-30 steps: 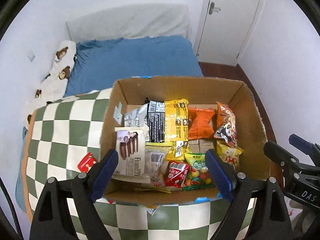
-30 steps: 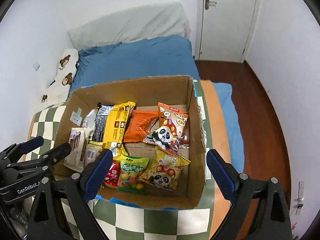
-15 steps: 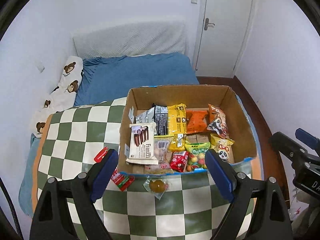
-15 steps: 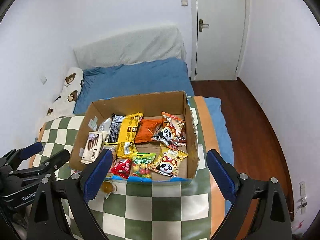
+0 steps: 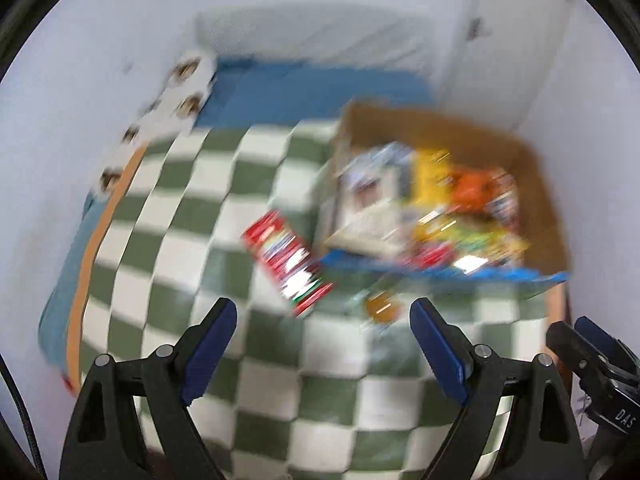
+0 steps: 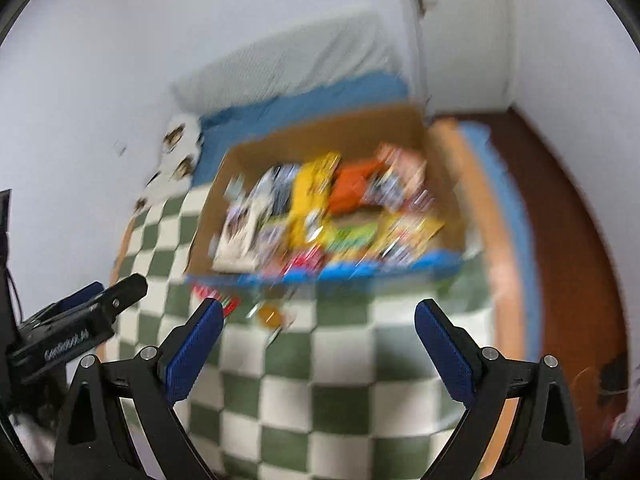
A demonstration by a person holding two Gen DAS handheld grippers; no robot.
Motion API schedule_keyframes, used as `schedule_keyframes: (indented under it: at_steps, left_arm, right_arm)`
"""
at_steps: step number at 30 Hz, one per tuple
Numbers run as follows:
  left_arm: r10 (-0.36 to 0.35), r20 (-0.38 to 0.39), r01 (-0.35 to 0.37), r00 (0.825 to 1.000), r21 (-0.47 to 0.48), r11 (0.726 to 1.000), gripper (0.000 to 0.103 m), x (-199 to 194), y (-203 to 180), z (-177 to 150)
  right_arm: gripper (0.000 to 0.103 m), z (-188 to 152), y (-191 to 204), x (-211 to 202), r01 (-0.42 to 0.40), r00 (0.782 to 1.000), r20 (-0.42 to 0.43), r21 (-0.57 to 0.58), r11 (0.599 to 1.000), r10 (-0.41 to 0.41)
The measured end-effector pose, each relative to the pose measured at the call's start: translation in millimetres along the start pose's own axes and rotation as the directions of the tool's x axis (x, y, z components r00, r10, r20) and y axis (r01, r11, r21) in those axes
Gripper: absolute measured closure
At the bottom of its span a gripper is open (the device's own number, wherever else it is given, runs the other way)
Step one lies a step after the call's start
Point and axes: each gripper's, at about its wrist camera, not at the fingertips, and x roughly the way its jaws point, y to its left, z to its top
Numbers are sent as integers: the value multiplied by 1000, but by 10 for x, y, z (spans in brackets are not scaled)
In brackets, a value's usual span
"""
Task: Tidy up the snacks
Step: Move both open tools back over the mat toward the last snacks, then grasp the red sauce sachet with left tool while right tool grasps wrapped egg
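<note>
Both views are motion-blurred. A cardboard box (image 5: 536, 184) full of snack packets stands on a green-and-white checkered cloth (image 5: 168, 216); it also shows in the right wrist view (image 6: 320, 128). A red snack packet (image 5: 286, 256) lies on the cloth left of the box, and a small clear packet with an orange sweet (image 5: 382, 306) lies in front of it. The red packet (image 6: 216, 298) and the orange sweet (image 6: 270, 314) also show in the right wrist view. My left gripper (image 5: 324, 344) is open and empty, above the cloth short of both packets. My right gripper (image 6: 318, 346) is open and empty, in front of the box.
The cloth covers a blue bed (image 5: 312, 88) against white walls, with a bear-print pillow (image 5: 176, 92) at the far left. A white door (image 6: 448, 20) and red-brown floor (image 6: 572, 208) are to the right. The other gripper shows at each view's edge.
Both grippers have pulled back and up from the box, so more cloth shows. The left view has swung left, toward the loose packets. Both stay open.
</note>
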Motion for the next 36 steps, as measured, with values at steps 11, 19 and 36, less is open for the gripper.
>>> schedule_keyframes:
  at_steps: [11,19,36]
  left_arm:
    - [109,-192,-135,975,-128,982,14,970,850,-109]
    - [-121,-273,4,954,-392,920,14,1690,1152,353]
    - [92,-247,-106,965,-44,993,14,2208,690,458]
  right_arm:
    - [7,-402,474,1549,-22,993,-120,-3,1000,22]
    - [20,-500,595,2152,46,996,-85,73,996,-40]
    - [40,-598,779,2469,113,990,-86,63,992,-108]
